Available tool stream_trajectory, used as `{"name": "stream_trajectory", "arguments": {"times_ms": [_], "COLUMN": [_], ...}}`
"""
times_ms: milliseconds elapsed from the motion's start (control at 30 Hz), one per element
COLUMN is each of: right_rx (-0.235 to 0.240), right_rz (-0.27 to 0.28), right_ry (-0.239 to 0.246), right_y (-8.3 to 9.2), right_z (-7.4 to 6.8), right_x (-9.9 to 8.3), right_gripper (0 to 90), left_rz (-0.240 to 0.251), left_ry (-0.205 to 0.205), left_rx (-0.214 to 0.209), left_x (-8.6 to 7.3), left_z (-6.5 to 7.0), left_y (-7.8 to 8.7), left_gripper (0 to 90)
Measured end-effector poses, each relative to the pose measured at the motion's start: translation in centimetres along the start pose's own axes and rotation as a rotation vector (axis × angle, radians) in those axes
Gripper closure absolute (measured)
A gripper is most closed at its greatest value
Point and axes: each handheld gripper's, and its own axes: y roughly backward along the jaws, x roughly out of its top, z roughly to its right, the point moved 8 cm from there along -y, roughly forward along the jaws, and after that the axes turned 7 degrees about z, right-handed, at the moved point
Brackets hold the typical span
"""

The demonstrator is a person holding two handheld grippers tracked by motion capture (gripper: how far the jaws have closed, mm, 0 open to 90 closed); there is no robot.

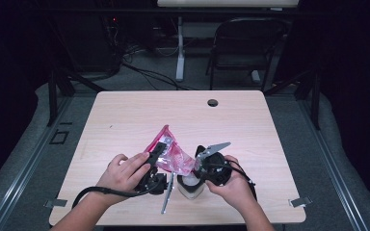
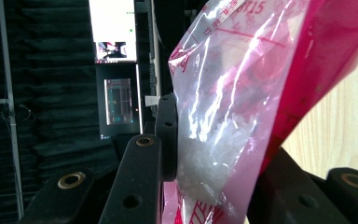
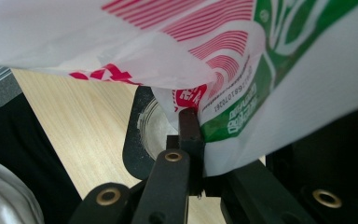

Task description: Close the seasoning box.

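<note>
A pink-red and clear plastic bag (image 1: 173, 156) with white bits inside hangs between both grippers, low over the near middle of the wooden table (image 1: 125, 115). My left gripper (image 1: 160, 148) clamps the bag's left side; in the left gripper view its jaws (image 2: 214, 154) press on the bag (image 2: 233, 93) with the white lumps between them. My right gripper (image 1: 198, 158) is shut on the bag's right edge. The right gripper view has its jaws (image 3: 214, 149) pinching the white, green and red printed film (image 3: 279, 84). A whitish container (image 1: 190, 188) sits under the bag.
A round clear thing with a black rim (image 3: 147, 130) lies on the table just beyond the right jaws. A cable hole (image 1: 213, 102) is at the table's far edge. A black chair (image 1: 243, 43) and a desk leg (image 1: 179, 48) stand behind. A lit monitor (image 2: 114, 100) faces the left gripper.
</note>
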Motion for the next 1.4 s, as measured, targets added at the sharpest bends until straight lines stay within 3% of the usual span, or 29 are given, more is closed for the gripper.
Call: {"name": "stream_trajectory", "arguments": {"times_ms": [133, 167, 433, 633, 1067, 1400], "right_rx": [-0.006, -0.007, -0.008, -0.013, -0.017, -0.014], "right_rz": [0.002, 0.012, 0.01, 0.01, 0.007, 0.013], "right_ry": [0.008, -0.001, 0.003, 0.006, 0.004, 0.006], "right_y": [0.0, 0.1, 0.1, 0.1, -0.1, -0.2], "right_z": [-0.1, -0.2, -0.2, -0.1, -0.1, -0.2], "right_x": [0.1, 0.2, 0.2, 0.2, 0.1, 0.1], "right_gripper": [89.9, 89.9, 89.9, 89.9, 89.8, 89.8], "left_rz": [0.0, -0.004, -0.01, -0.02, -0.023, -0.033], "left_ry": [0.012, 0.037, 0.046, 0.082, 0.092, 0.133], "left_rx": [0.005, -0.002, -0.005, -0.025, -0.029, -0.04], "left_x": [-0.1, -0.3, -0.6, -1.1, -1.2, -1.5], "left_z": [0.1, 0.3, 0.8, 1.8, 2.4, 3.1], "left_y": [0.0, 0.0, 0.1, 0.1, 0.1, 0.2], "left_gripper": [75.5, 75.5, 75.9, 76.4, 76.5, 76.5]}}
